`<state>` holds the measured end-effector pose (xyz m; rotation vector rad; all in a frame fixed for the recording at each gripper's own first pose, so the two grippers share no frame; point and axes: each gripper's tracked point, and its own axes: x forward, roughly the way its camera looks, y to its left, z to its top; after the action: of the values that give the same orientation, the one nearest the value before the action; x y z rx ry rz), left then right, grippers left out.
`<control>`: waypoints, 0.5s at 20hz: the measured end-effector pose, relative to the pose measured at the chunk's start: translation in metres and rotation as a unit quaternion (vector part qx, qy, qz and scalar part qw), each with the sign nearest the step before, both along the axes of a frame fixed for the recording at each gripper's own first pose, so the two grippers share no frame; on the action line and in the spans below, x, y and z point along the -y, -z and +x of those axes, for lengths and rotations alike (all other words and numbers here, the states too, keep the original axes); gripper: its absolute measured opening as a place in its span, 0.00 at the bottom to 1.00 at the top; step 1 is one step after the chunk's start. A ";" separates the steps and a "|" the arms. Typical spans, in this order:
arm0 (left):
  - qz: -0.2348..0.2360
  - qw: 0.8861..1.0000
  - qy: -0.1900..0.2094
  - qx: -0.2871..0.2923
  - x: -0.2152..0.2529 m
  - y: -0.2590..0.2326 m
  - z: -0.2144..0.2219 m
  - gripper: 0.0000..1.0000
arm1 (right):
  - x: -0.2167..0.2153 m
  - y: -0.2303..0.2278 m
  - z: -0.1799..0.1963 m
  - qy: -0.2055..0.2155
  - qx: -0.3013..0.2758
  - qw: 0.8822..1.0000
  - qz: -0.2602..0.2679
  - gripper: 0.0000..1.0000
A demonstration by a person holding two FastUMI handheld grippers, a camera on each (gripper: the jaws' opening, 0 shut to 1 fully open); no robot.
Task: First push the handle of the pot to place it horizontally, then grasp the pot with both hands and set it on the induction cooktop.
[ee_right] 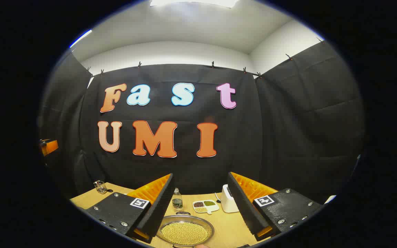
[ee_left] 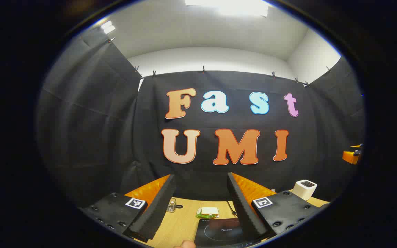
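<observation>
- pot (ee_right: 185, 231): shallow metal pan full of small yellow beads, seen in the right gripper view near the front edge of the wooden table (ee_right: 227, 225), low between the right gripper's fingers; small loop handle (ee_right: 183, 213) at its far rim
- handling guess: metal, stiff, smooth rim, likely slippery; loose beads add weight and spill if tipped, so keep it level; take hold at opposite rim sides, one gripper each
- induction cooktop (ee_left: 219, 232): dark flat panel at the table's front edge in the left gripper view, top bare
- right gripper (ee_right: 200, 206): fingers spread wide, pinching nothing, held above the table, not touching the pot
- left gripper (ee_left: 202, 203): spread too, empty, over the cooktop's near side
- around the pot: small bottle (ee_right: 176, 199) just behind it, divided dish (ee_right: 205, 206) of beans beside that, white appliance (ee_right: 228, 199) toward the back edge, glass jar (ee_right: 99, 186) at the far left corner
- near the cooktop: green-and-white packet (ee_left: 207, 212) just behind it, small jar (ee_left: 171, 205), white box (ee_left: 304, 189) at the right edge
- nothing sits on the cooktop; the bottle behind the pot is the closest thing to bump when pushing the handle
</observation>
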<state>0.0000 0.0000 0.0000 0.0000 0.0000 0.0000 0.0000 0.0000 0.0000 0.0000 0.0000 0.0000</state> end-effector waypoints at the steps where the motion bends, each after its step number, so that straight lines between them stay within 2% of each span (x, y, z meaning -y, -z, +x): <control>1: 0.002 1.000 0.000 0.000 -0.001 0.000 0.000 0.99 | -0.003 0.000 0.000 -0.004 0.000 1.000 0.003 0.95; 7: -0.003 1.000 0.005 -0.012 0.002 0.006 0.003 0.99 | -0.007 0.004 -0.001 -0.015 -0.006 1.000 0.003 0.95; 8: -0.003 1.000 0.005 -0.012 0.001 0.007 0.003 0.99 | -0.007 0.004 0.000 -0.015 -0.007 1.000 0.000 1.00; 9: -0.002 1.000 0.004 -0.012 0.000 0.006 0.004 0.99 | -0.005 0.004 0.000 -0.014 -0.006 1.000 -0.002 1.00; 10: -0.002 1.000 0.002 -0.010 -0.001 0.006 0.005 0.98 | -0.005 0.003 0.000 -0.013 -0.006 1.000 -0.002 0.95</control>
<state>0.0048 0.0011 -0.0056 -0.0038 0.0207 -0.0046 -0.0004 0.0048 -0.0030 -0.0041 0.0111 0.0267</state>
